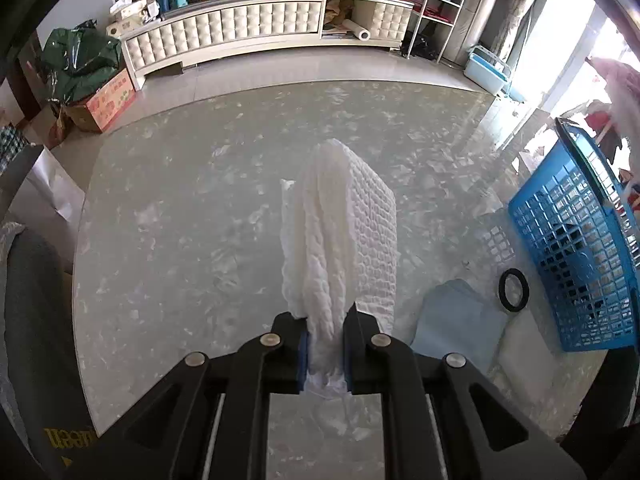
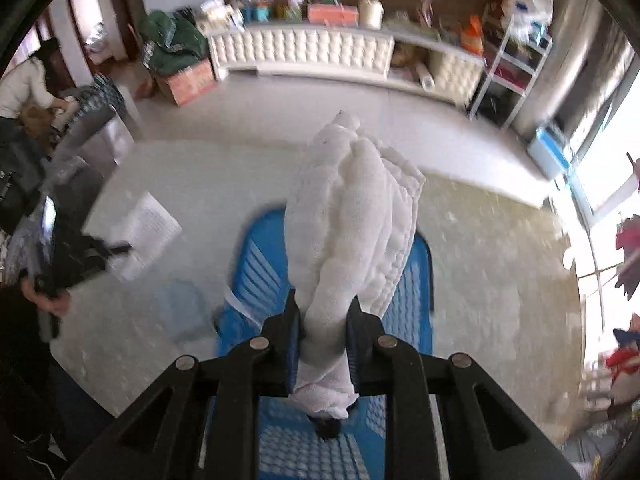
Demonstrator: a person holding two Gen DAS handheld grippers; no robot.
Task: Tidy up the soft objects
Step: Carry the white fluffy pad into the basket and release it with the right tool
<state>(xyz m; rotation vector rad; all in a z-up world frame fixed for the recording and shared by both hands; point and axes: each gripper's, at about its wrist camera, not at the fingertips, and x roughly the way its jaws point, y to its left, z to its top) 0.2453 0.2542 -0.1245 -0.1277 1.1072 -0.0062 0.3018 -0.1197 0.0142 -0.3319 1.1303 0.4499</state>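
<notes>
Your right gripper [image 2: 323,344] grips a white cloth [image 2: 352,216] right above the blue basket [image 2: 256,272]; your left gripper [image 1: 326,344] grips another white cloth [image 1: 344,232], basket to its right.

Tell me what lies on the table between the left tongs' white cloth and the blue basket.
In the left wrist view, a pale blue folded cloth and a black ring lie between the white cloth and the blue basket.

The basket [image 1: 576,248] runs off the left wrist view's right edge; in the right wrist view the towel [image 2: 352,232] covers its middle. A small dark thing [image 2: 329,427] under the towel's end cannot be identified. The right wrist view is motion-blurred, and the shelf clutter [image 2: 296,10] is unreadable.
</notes>
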